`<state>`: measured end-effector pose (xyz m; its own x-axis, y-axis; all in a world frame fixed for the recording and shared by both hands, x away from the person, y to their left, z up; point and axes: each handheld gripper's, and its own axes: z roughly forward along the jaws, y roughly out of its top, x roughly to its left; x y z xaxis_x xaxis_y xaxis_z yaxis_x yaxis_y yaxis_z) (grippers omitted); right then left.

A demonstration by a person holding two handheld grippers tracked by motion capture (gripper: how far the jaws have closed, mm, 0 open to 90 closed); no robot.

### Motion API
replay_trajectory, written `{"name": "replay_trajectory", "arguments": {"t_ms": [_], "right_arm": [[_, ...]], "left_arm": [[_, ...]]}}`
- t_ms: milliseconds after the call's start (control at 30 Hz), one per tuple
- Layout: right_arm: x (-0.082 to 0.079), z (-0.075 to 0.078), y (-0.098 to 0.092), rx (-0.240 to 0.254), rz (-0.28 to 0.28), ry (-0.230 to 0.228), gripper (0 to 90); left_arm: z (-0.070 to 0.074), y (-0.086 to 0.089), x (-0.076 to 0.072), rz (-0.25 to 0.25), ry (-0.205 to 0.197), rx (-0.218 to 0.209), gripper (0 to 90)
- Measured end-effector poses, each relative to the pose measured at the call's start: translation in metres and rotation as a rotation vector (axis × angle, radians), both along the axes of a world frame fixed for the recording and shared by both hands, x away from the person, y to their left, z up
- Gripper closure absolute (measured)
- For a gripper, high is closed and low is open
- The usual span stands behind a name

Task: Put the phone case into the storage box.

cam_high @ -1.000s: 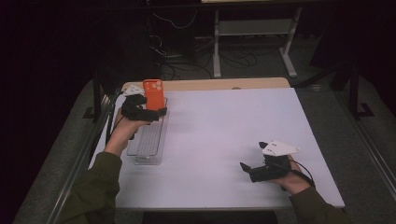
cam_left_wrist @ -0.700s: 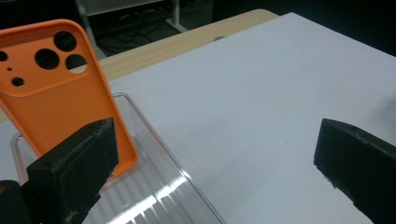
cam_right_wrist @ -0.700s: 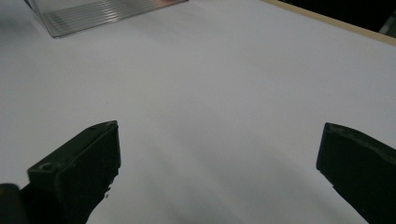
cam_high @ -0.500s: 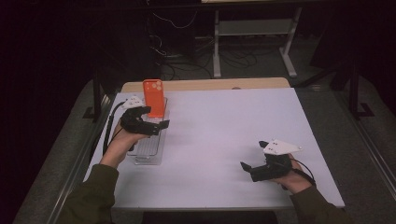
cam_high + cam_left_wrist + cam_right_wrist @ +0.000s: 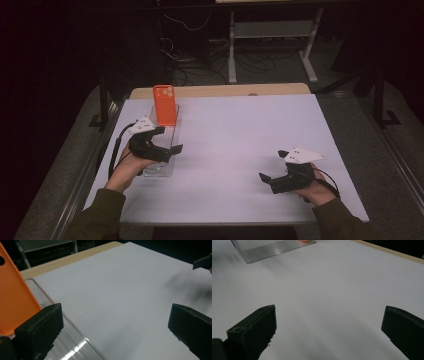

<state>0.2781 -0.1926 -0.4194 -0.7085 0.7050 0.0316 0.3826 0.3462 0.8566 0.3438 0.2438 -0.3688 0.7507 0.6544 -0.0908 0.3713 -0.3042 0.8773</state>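
Overall, the dark room (image 5: 60,50) holds a white-topped desk (image 5: 240,145). Near its left edge lies a clear ribbed tray (image 5: 162,150), an orange phone case (image 5: 165,105) upright at its far end. Left gripper (image 5: 167,150) and right gripper (image 5: 270,179) both spread, empty.

The surface (image 5: 240,145) is matt white with a wood edge — the tray (image 5: 72,345) clear glossy ribbed plastic, the orange case (image 5: 165,105) smooth.
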Motion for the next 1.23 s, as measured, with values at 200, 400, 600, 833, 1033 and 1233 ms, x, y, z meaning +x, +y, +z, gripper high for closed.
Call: {"name": "replay_trajectory", "arguments": {"t_ms": [200,400,600,833,1033,1233], "right_arm": [[0.001,0.001,-0.001,0.006,0.000,0.001,0.0],[0.001,0.003,-0.003,0.017,0.000,-0.001,0.0],[0.002,0.004,-0.004,0.034,-0.006,-0.006,0.0],[0.003,0.006,-0.006,0.043,-0.007,-0.014,0.0],[0.004,0.008,-0.007,0.053,-0.004,-0.028,0.0],[0.003,0.008,-0.007,0.055,0.001,-0.033,0.0]], "left_arm": [[-0.008,0.006,-0.014,-0.014,-0.002,-0.011,0.0],[-0.017,0.012,-0.027,-0.026,-0.007,-0.026,0.0],[-0.027,0.013,-0.038,-0.045,-0.013,0.009,0.0],[-0.033,0.013,-0.041,-0.044,0.002,-0.009,0.0],[-0.034,0.016,-0.041,-0.046,-0.005,0.000,0.0],[-0.035,0.016,-0.041,-0.038,-0.001,-0.022,0.0]]}}
